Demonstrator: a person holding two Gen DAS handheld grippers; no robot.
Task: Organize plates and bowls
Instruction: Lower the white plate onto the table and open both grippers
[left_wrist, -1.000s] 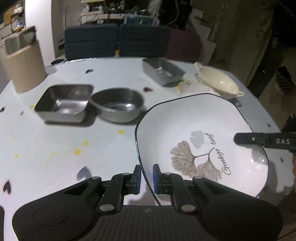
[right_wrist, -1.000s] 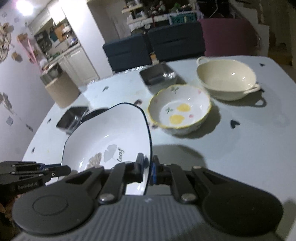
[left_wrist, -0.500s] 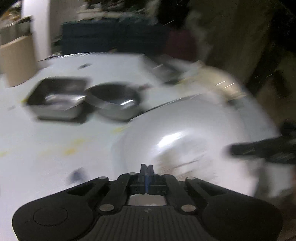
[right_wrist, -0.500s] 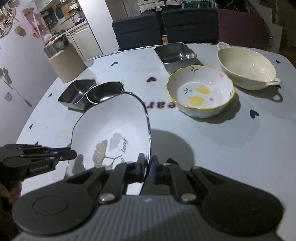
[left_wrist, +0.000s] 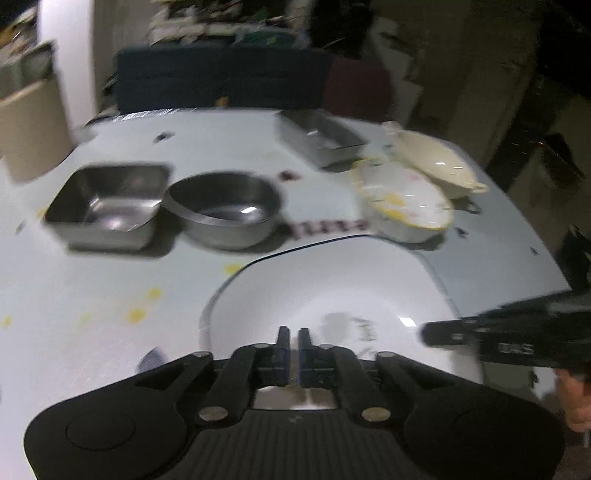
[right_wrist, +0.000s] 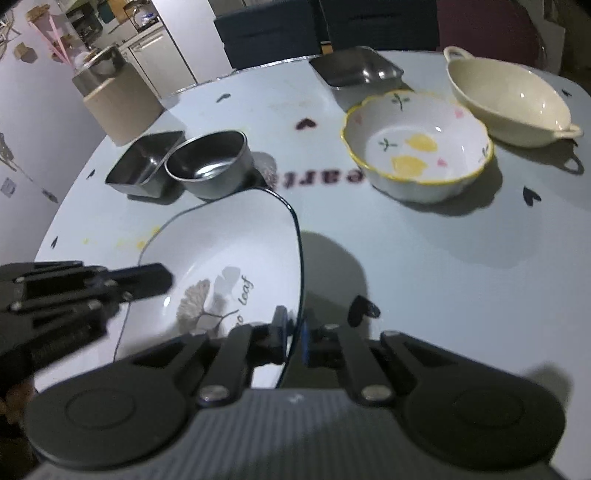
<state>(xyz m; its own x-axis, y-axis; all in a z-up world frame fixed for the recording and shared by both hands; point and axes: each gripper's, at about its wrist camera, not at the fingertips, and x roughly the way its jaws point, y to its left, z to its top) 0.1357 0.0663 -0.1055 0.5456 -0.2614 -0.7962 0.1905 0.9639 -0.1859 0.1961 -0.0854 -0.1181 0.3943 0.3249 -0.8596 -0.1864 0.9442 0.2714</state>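
Observation:
A white square plate (right_wrist: 229, 240) with a dark rim and a ginkgo-leaf print hangs tilted over the near part of the table (right_wrist: 443, 277). My right gripper (right_wrist: 293, 328) is shut on its right rim, which runs between the two fingers. In the blurred left wrist view the plate (left_wrist: 332, 288) lies just beyond my left gripper (left_wrist: 294, 341). That gripper's jaws are opening and stand a narrow slit apart, with no rim seen between them. The right gripper (left_wrist: 428, 334) reaches in from the right there. In the right wrist view the left gripper (right_wrist: 162, 275) sits over the plate's left edge.
Behind the plate stand a square steel dish (right_wrist: 142, 166) and a round steel bowl (right_wrist: 208, 162) side by side. To the right are a yellow-rimmed flowered bowl (right_wrist: 417, 155) and a cream two-handled bowl (right_wrist: 509, 99). A steel tray (right_wrist: 356, 68) is at the back, chairs (right_wrist: 266, 29) beyond.
The left jaws straddled the plate's rim a second ago, then closed together off it, and now show a slit. The right gripper has tipped down and sunk with the plate.

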